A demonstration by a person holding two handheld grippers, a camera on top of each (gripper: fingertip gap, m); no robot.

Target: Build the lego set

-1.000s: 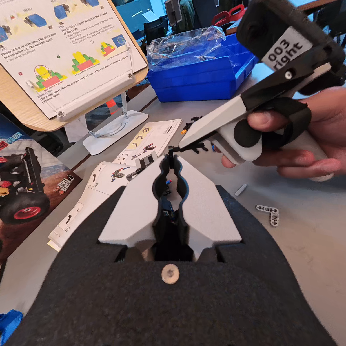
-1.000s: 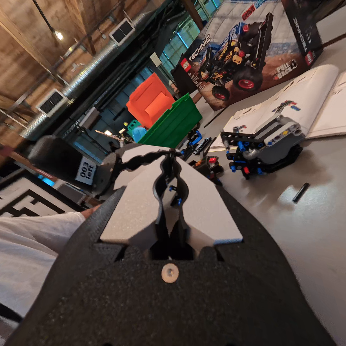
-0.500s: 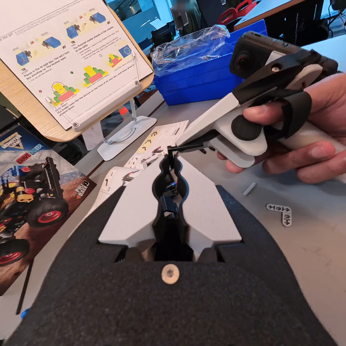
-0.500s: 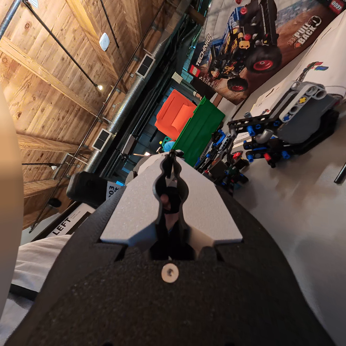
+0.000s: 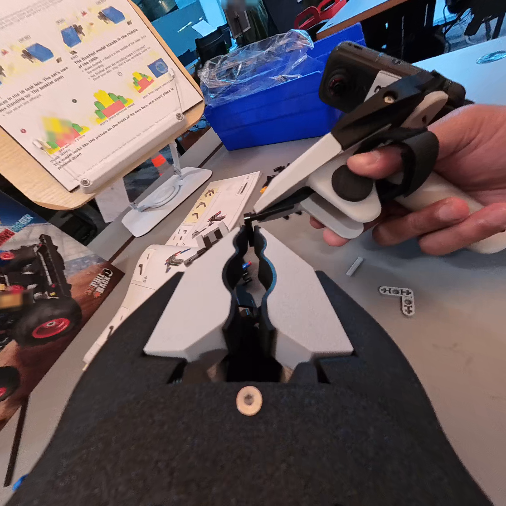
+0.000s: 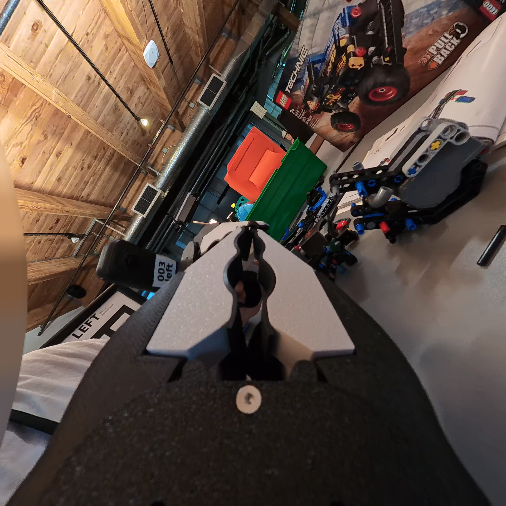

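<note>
In the left wrist view my left gripper (image 5: 248, 232) is shut on a small black Lego piece (image 5: 248, 228) that stands up between its tips. My right gripper (image 5: 250, 216), held by a hand, comes in from the right, shut on a thin black piece (image 5: 273, 212). The two pieces touch tip to tip above the table. In the right wrist view my right gripper (image 6: 250, 227) is shut, with the left gripper (image 6: 208, 241) just behind its tips. The partly built grey and black model (image 6: 427, 186) stands on the table to the right.
An open instruction booklet (image 5: 219, 205), a grey L-shaped piece (image 5: 399, 297) and a small grey pin (image 5: 354, 266) lie on the table. A blue bin (image 5: 273, 115), a sheet on a stand (image 5: 90, 82), the set's box (image 6: 369, 54), a green bin (image 6: 284, 186), loose parts (image 6: 323, 246) and a black axle (image 6: 491, 246) are around. Only a small space, under 4 cm, lies between the two pairs of fingers.
The right gripper has tilted and turned, so its camera now faces the left one. Both grippers stay shut, tips together. The left view has shifted slightly.
</note>
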